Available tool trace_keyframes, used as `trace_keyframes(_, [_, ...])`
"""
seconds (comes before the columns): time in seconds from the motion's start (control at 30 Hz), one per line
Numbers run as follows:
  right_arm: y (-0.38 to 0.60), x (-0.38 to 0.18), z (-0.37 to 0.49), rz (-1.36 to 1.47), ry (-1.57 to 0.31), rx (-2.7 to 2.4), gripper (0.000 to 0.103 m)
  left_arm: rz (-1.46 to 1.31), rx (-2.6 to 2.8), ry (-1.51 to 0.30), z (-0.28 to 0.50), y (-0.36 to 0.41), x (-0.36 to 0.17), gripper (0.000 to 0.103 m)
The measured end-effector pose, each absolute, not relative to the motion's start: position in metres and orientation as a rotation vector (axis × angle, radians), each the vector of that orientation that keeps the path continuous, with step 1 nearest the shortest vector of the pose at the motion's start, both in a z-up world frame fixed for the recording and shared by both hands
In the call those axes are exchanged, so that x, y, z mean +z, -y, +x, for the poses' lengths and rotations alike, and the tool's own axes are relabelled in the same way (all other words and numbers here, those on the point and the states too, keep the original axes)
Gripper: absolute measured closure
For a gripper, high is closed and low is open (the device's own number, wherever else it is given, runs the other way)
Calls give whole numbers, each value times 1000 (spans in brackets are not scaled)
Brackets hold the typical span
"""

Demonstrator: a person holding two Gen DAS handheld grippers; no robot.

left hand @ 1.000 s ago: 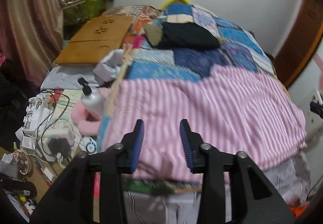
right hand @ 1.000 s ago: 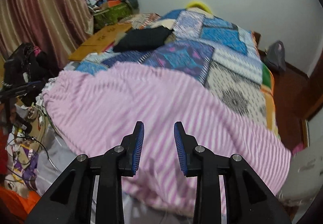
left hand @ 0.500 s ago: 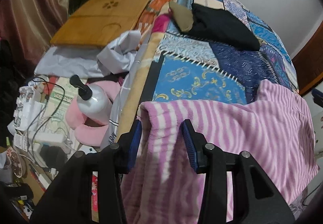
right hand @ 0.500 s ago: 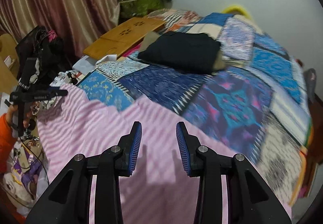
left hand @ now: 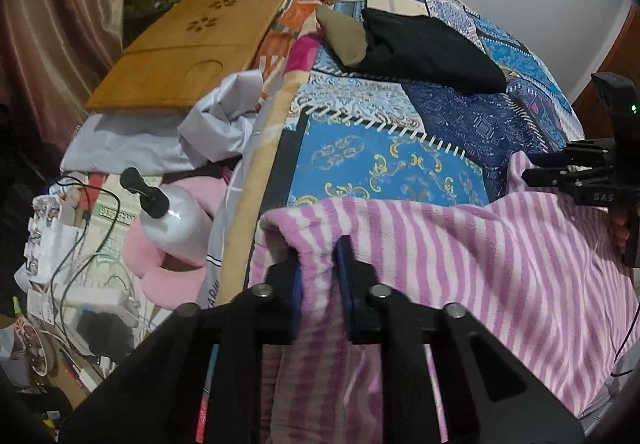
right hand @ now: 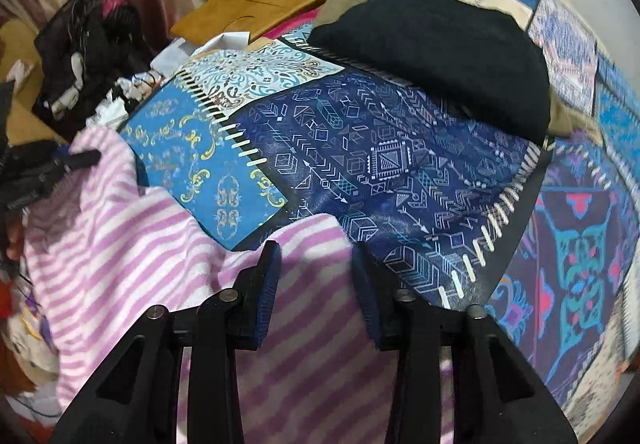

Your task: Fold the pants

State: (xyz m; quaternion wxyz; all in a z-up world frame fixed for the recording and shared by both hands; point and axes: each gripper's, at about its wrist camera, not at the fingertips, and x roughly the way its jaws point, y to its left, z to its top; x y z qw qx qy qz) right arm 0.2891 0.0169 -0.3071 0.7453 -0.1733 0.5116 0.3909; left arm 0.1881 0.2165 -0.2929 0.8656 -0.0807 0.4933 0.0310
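Change: since a second ago both grippers have come down from above the bed to the near edge of the pants; the left jaws have just been closing with a fold of cloth between them, and the right jaws have just been narrowing over the cloth.
Pants: pink-and-white striped pants [left hand: 500, 264] lie spread over the near end of the bed, part hanging over the edge; the same pants [right hand: 120, 244] fill the lower left of the right view.
Left gripper: left gripper [left hand: 318, 276] has its jaws pinched on a raised ridge of the pants at their left corner; seen from the right view, the left gripper [right hand: 76, 160] sits at the far left corner of the cloth.
Right gripper: right gripper [right hand: 316, 280] has its jaws narrow but still apart, with striped cloth in the gap; the pads do not press it. From the left view the right gripper [left hand: 560, 176] is at the pants' right corner.
Bed: patchwork quilt [right hand: 400, 148] covers it; a folded black garment [right hand: 440, 44] lies further back, well apart from the pants.
Beside the bed: a wooden tray [left hand: 180, 44] and a white pump bottle [left hand: 172, 220].
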Motion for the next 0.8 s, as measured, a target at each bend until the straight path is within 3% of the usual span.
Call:
trace_keyframes(0.03, [-18,-306,286,-398,-1105,856,93,-164,73,-1025,188,-217,-291,93])
trace_keyframes(0.3, [-21,-300,279,-496,-976,752,97,-114,170,-957,191,-231,-272,95])
trace_keyframes(0.53, [-20,-299,306,-472,-1000,648,95,-148,157,-1046,209,-247,-288,93])
trace_keyframes(0.63, [-14,-286,298,-443,-995,672,92,-153,148,-1026,199,-247,-275,87])
trace_keyframes(0.77, [3,-260,281,-392,-974,682,84,-168,140,-966,172,-247,-251,62])
trace_keyframes(0.8, [11,-251,275,-373,-966,679,82,-168,137,-954,162,-247,-246,61])
